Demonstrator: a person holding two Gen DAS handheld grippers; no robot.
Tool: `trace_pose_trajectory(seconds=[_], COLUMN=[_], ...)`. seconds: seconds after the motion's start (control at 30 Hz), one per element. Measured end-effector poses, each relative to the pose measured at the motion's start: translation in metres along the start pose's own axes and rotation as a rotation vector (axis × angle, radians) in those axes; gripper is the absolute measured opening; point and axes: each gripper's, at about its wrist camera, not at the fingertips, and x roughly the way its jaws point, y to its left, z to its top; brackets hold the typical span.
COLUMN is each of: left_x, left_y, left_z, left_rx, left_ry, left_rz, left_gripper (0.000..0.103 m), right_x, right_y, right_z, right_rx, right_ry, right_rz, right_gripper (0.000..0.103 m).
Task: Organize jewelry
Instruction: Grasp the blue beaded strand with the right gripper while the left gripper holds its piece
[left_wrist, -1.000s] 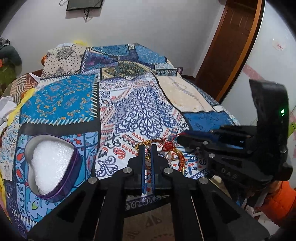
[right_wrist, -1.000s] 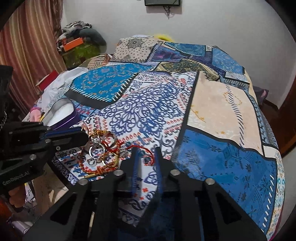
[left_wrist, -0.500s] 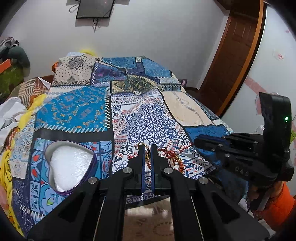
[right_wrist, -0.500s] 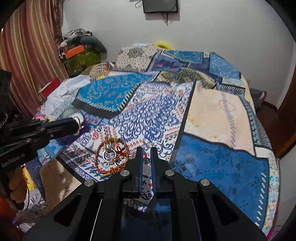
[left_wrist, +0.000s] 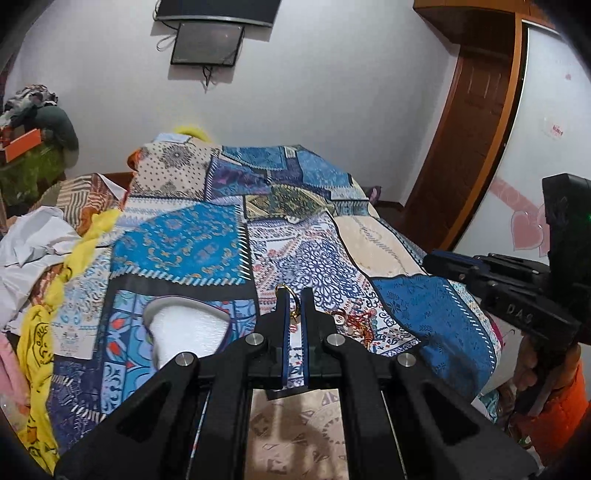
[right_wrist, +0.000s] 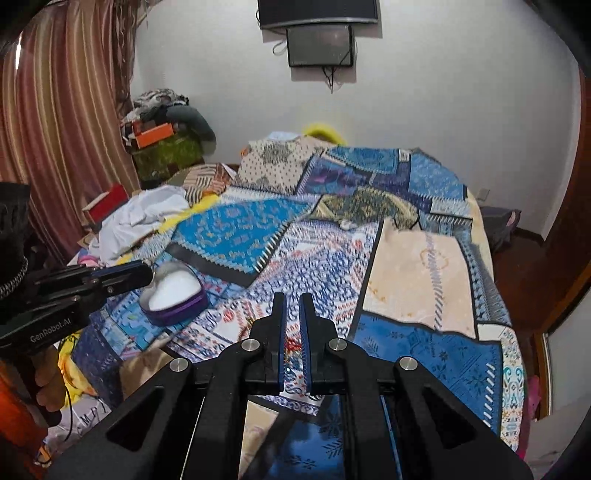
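My left gripper is shut on a small gold ring and holds it above the patterned bedspread. A heap of red and gold jewelry lies on the bedspread just right of it. A purple heart-shaped box with a white foam lining sits to the left; it also shows in the right wrist view. My right gripper is shut and empty, raised above the jewelry heap, which its fingers mostly hide.
The patchwork bedspread covers the bed. White and yellow clothes lie at the left edge. A wooden door stands at the right. A wall screen hangs behind the bed.
Both grippers have risen and pulled back from the jewelry heap. The left one lifted the gold ring off the heap. The right one closed its jaws.
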Motion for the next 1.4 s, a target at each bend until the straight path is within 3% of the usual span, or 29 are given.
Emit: trace_pose_trajectory(seconds=[0.2,0.27,0.4,0.6,0.97,1.07,1.3,1.4], left_x=[-0.016,-0.018,-0.020,-0.014,0.002,0.005,0.009,0.008], left_y=[0.010,0.012,0.014,0.019,0.024,0.024,0.025,0.024], left_z=[-0.003,-0.004,-0.010,-0.015,-0.020,-0.020,-0.021,-0.020], left_rx=[-0.010,-0.011,-0.014,-0.032,-0.038,-0.040,-0.042,-0.037], left_ry=[-0.019,-0.017,-0.011,0.009,0.041,0.047,0.051,0.046], left_rz=[0.019,0.026,0.039,0.048,0.058,0.060,0.062,0.066], left_gripper=[0.004,0.004,0.004,0.004,0.004,0.004,0.004,0.004], right_x=[0.004,0.013,0.037,0.066,0.078,0.078,0.075,0.073], right_y=[0.004,-0.001,-0.014,-0.024,-0.018,-0.020,-0.019,-0.024], right_z=[0.000,-0.008,-0.026,-0.043,-0.052,-0.053,-0.054,-0.053], right_rx=[0.008,0.038,0.072,0.096,0.049,0.039,0.014,0.035], right_ry=[0.014,0.066,0.166,0.279,0.290,0.288,0.276,0.265], right_rz=[-0.028,-0.026,-0.059,-0.054,-0.016,-0.010,-0.027,-0.050], right_gripper=[0.006,0.008,0.024,0.025,0.025,0.024,0.006,0.004])
